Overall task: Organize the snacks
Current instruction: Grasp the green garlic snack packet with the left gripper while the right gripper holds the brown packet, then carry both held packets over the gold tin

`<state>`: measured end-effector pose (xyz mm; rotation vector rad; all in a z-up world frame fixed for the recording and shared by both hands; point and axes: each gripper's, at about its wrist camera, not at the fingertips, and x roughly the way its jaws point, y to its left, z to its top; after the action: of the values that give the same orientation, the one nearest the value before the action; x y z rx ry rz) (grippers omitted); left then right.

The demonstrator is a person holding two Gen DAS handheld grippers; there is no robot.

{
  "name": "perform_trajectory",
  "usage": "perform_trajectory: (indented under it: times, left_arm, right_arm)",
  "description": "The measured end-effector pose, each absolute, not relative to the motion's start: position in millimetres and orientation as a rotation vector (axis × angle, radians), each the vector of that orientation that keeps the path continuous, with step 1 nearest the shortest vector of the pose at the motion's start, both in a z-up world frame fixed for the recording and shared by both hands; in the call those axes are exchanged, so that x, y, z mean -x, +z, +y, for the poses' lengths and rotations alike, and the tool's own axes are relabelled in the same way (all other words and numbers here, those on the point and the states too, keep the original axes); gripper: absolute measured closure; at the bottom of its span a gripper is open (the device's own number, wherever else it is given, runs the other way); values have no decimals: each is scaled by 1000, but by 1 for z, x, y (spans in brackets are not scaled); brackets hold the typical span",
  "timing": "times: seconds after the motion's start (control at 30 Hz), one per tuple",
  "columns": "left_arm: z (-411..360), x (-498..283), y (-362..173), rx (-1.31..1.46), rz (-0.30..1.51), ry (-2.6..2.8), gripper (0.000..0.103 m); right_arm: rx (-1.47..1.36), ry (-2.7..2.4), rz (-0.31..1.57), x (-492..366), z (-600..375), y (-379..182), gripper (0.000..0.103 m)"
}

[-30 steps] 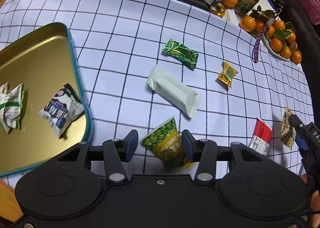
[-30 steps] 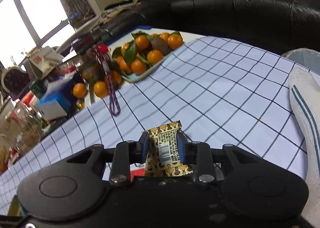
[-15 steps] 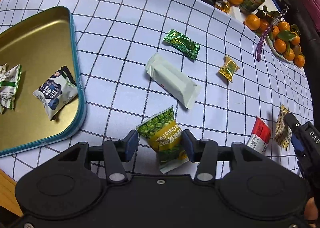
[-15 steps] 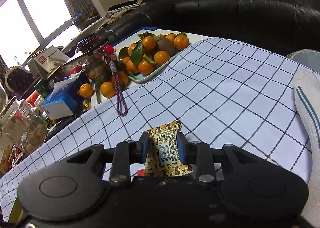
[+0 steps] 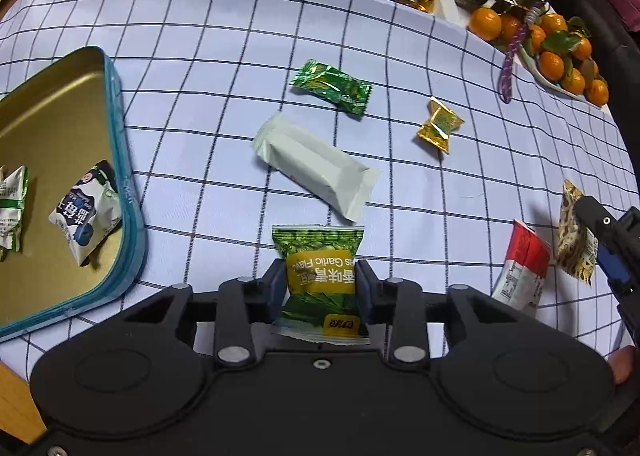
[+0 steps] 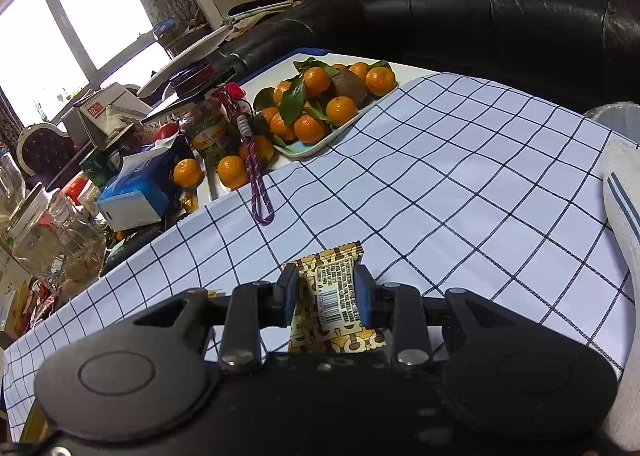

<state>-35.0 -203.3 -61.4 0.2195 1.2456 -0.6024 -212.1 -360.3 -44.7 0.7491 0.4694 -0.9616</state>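
My left gripper points down at the checked tablecloth, and its jaws are closing on a green garlic-pea packet that both pads touch. The right gripper is shut on a brown-and-yellow patterned snack packet; it also shows at the right edge of the left wrist view, right gripper. A gold tin with a teal rim at the left holds a blue-white packet and a green-white one. Loose on the cloth lie a white bar, a green candy, a gold candy and a red-white packet.
A plate of tangerines sits at the table's far edge with a purple cord beside it. A tissue box, a glass jar and other clutter crowd the back. A person's socked foot rests at the right.
The left gripper's jaws have come in from wide open onto the pea packet, which turned upright between them. The right gripper has kept its hold and place.
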Motion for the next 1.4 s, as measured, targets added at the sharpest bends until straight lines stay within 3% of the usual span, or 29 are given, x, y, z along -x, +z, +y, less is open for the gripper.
perform_trajectory:
  times: [0.37,0.73,0.97,1.17,1.4]
  left_arm:
    - [-172,24,-7,-154,1052,-542,64]
    - [-86,-38,49,-129,875,-259,64]
    - [-8,-88,43,-21,967,-1,64]
    - [50,-109,2,84,1177,244,64]
    - [55,-111,-7,77,1225,229,63]
  right_arm:
    - [-699,-946,435,206,-346,-5,71]
    - [-593,-786,382,166,-289,47,71]
    - [-499,-619,400,123,-226,62,71]
    - [-466,-477,426,94,-182,65,71]
    - [-456,-368,471,68,-140,60,71]
